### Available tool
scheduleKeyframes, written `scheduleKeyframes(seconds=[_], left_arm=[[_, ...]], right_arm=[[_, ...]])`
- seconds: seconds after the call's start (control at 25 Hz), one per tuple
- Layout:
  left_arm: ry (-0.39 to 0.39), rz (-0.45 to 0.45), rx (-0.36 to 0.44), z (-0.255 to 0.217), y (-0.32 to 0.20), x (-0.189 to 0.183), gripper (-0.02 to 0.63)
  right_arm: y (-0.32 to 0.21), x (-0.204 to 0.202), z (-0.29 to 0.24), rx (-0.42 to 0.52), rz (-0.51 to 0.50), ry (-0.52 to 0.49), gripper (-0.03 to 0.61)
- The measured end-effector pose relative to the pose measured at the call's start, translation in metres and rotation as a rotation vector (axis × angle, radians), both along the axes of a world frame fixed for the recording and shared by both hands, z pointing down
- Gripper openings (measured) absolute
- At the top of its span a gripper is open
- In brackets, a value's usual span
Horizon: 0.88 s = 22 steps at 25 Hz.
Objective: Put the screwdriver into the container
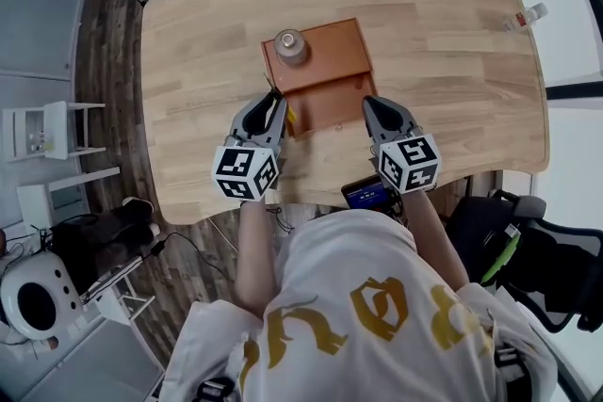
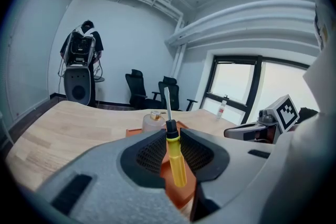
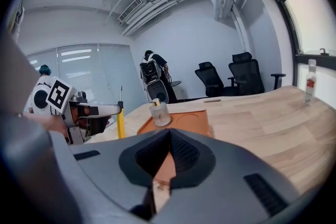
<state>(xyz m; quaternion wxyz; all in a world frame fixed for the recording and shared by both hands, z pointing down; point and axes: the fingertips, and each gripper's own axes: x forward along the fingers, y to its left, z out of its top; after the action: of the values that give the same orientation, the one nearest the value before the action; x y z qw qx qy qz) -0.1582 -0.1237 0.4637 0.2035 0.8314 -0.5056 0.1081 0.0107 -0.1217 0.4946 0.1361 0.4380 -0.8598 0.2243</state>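
Left gripper point(image 2: 170, 131): clamped on yellow screwdriver point(image 2: 177, 160), shaft up.
Right gripper point(image 3: 169, 131): jaws together, empty.
Container point(image 1: 334, 47): orange, on table point(image 1: 452, 61), bottle point(image 1: 290, 45) apparently inside.

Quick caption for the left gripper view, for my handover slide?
Left gripper clamps the yellow-handled screwdriver upright, tip up, at the near edge of the orange container.

In the head view the screwdriver point(image 1: 290, 119) showed only as a yellow sliver beside the left hand-held gripper point(image 1: 272, 99), its shaft too small to make out. In the left gripper view the container point(image 2: 184, 195) was mostly hidden behind the jaws and the yellow handle. The label of the bottle point(image 1: 525, 16) at the right edge of the table point(image 1: 452, 80) was too small to read.
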Motion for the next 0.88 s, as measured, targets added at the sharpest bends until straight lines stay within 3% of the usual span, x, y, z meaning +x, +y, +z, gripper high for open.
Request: scheduleKeyframes(seconds=[0.2, 0.52, 0.88], left_arm=[[-0.115, 0.052, -0.032, 0.021, 0.002, 0.007, 0.083], [-0.118, 0.068, -0.086, 0.046, 0.002, 0.011, 0.083], [-0.224, 0.140, -0.142, 0.077, 0.005, 0.023, 0.083]], right_arm=[[-0.001, 0.004, 0.009, -0.023, 0.006, 0.007, 0.011], [-0.006, 0.008, 0.023, -0.056, 0.004, 0.009, 0.011], [-0.005, 0.016, 0.040, -0.094, 0.011, 0.015, 0.011]])
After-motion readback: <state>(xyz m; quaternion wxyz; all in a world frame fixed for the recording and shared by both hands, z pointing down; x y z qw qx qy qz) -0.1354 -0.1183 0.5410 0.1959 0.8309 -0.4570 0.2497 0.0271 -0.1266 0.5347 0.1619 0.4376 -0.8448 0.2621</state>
